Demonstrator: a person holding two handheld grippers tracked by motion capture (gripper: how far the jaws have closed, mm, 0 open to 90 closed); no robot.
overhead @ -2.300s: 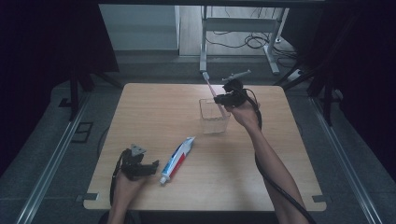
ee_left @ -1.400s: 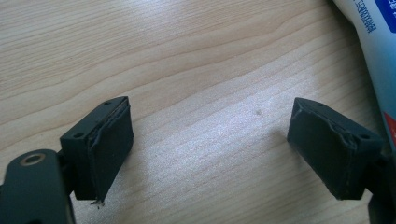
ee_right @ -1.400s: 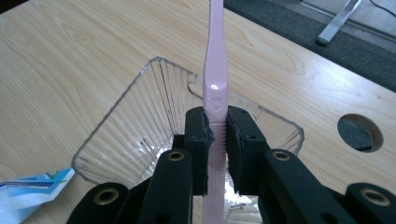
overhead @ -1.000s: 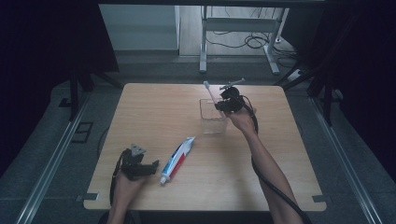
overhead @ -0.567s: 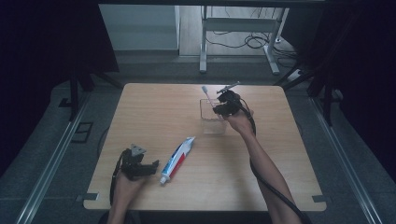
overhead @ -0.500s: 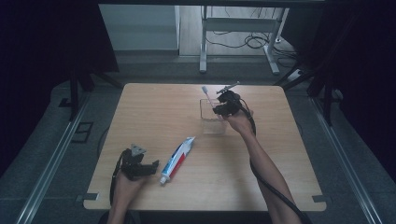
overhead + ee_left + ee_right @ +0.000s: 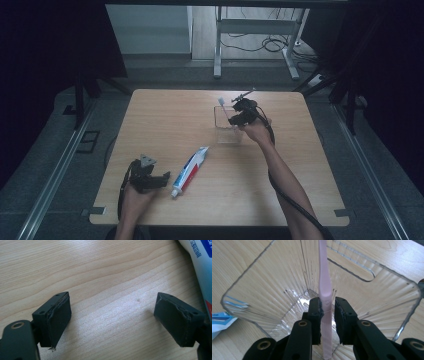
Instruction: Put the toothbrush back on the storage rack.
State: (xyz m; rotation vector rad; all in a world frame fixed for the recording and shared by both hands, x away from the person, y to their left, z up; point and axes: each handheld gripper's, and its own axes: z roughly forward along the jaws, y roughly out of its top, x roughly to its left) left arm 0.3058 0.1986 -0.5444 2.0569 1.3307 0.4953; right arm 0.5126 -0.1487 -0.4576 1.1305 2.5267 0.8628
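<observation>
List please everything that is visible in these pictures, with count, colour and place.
Table: one, light wood, centre.
Cup: one, clear, table's far right part.
Toothbrush: one, pink, standing in the cup, between the right jaws.
Toothpaste: one, white with blue and red, near left-centre of the table.
Left gripper: one, black, open, over bare wood beside the toothpaste.
Right gripper: one, black, at the cup.
Forearms: two, coming from the near edge.
</observation>
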